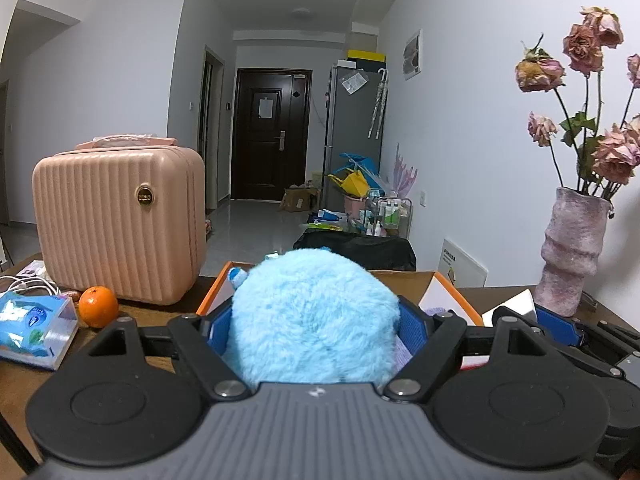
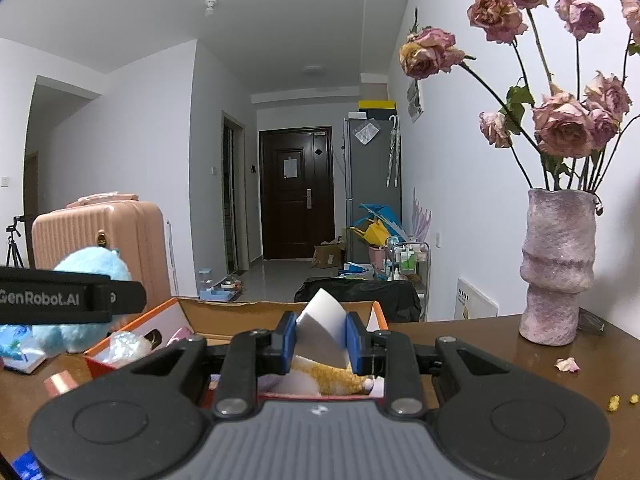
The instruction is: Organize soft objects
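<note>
My left gripper (image 1: 316,326) is shut on a fluffy light-blue plush toy (image 1: 316,316) and holds it just before the near edge of an open cardboard box (image 1: 404,276) with orange trim. The plush (image 2: 90,268) and the left gripper's side also show at the left of the right wrist view. My right gripper (image 2: 322,340) is shut on a white sponge block (image 2: 322,328), bent between the blue pads, above the same box (image 2: 240,312). Inside the box lie a yellow-and-white plush (image 2: 320,380) and an iridescent soft item (image 2: 122,346).
A pink ribbed case (image 1: 120,220) stands at the left on the brown table (image 1: 24,380), with an orange (image 1: 98,306) and a tissue pack (image 1: 36,332) before it. A pink vase of dried roses (image 2: 556,264) stands at the right. Petals and crumbs (image 2: 568,364) lie near it.
</note>
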{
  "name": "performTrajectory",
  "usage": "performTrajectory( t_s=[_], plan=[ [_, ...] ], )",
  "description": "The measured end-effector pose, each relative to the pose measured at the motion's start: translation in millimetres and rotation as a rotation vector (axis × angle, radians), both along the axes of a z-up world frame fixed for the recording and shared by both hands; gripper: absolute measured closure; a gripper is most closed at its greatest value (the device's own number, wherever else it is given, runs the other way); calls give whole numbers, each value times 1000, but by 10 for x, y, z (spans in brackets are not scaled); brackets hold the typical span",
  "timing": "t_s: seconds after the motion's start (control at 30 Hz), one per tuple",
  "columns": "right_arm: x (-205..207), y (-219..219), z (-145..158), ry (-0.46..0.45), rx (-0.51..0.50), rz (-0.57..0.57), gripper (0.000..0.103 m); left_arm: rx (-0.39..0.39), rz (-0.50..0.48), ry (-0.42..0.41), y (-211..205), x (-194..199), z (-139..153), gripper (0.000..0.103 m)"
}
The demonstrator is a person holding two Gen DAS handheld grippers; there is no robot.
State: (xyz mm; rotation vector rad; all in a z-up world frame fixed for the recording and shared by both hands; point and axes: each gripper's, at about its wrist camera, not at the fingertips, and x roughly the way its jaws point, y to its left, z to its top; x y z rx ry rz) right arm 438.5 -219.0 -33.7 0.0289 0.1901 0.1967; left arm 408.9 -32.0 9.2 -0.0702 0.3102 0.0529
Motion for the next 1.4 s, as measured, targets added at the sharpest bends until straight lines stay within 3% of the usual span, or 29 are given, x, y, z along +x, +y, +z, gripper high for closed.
performTrajectory(
  t_s=[0.8, 1.4],
  plan=[
    [866, 319, -2, -7, -39, -26, 77, 1, 57, 34, 150, 919, -55, 23],
    [1252, 453, -61, 89, -56, 2, 76, 7, 102, 136, 208, 1273, -240, 23]
  ],
)
